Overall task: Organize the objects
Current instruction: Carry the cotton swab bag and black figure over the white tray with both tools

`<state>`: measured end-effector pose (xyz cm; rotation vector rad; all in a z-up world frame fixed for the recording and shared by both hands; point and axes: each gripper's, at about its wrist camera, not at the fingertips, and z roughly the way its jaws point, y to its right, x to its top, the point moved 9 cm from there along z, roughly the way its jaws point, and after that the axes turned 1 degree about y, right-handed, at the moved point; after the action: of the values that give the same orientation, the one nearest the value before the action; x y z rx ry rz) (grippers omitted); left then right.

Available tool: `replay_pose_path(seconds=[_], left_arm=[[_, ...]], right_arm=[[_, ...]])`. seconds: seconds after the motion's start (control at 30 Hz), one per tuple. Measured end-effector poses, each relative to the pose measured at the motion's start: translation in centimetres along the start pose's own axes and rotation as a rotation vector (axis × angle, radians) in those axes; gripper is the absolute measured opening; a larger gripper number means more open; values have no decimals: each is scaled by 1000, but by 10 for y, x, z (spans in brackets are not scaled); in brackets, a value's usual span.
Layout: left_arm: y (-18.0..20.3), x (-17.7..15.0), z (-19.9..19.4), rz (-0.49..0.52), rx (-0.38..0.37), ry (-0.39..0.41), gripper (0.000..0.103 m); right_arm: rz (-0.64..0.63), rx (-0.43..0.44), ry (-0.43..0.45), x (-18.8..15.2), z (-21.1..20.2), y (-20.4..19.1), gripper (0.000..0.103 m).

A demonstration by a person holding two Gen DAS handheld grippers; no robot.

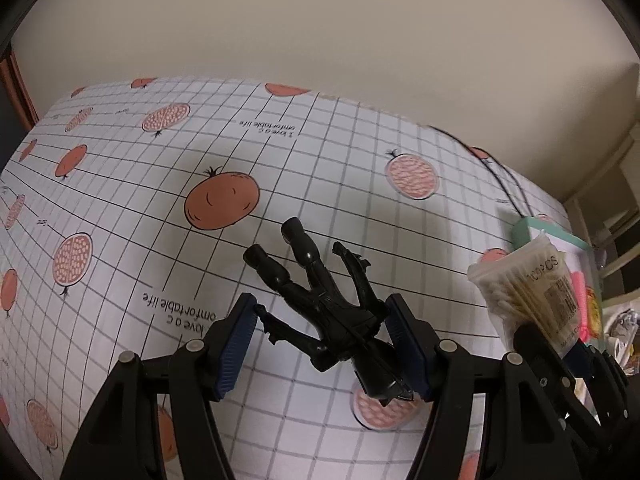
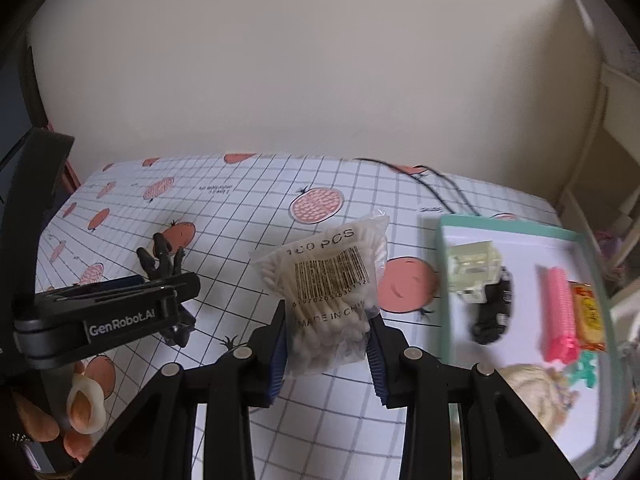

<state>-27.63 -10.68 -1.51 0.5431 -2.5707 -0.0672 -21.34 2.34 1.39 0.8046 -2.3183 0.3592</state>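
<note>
Black toy figure [image 1: 320, 312] clamped in left gripper [image 1: 320, 340], cotton-swab bag [image 2: 328, 300] clamped in right gripper [image 2: 326, 356], both left of teal tray [image 2: 520, 232], presumably awaiting sorting.

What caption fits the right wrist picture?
Right gripper holds a bag of cotton swabs above the tablecloth, beside a green tray.

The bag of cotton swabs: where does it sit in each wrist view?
Left wrist view: the bag of cotton swabs is at the right edge, in front of the green tray.
Right wrist view: centre, clamped in the right gripper.
Shared landmark: the black toy figure.
</note>
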Motion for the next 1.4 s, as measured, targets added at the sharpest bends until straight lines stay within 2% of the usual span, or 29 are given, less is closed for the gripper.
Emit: replay_pose_path(seconds=[0.27, 0.6, 1.03, 1.4], left_arm=[[29, -6, -55, 40, -29, 69, 67], [65, -28, -91, 90, -56, 115, 67], [131, -30, -101, 169, -126, 152, 67], [187, -33, -83, 267, -175, 166, 67]], right_arm=[[36, -33, 27, -3, -46, 31, 37], [67, -91, 42, -14, -86, 71, 37], [151, -120, 49, -18, -90, 128, 37], [221, -163, 30, -30, -79, 184, 37]])
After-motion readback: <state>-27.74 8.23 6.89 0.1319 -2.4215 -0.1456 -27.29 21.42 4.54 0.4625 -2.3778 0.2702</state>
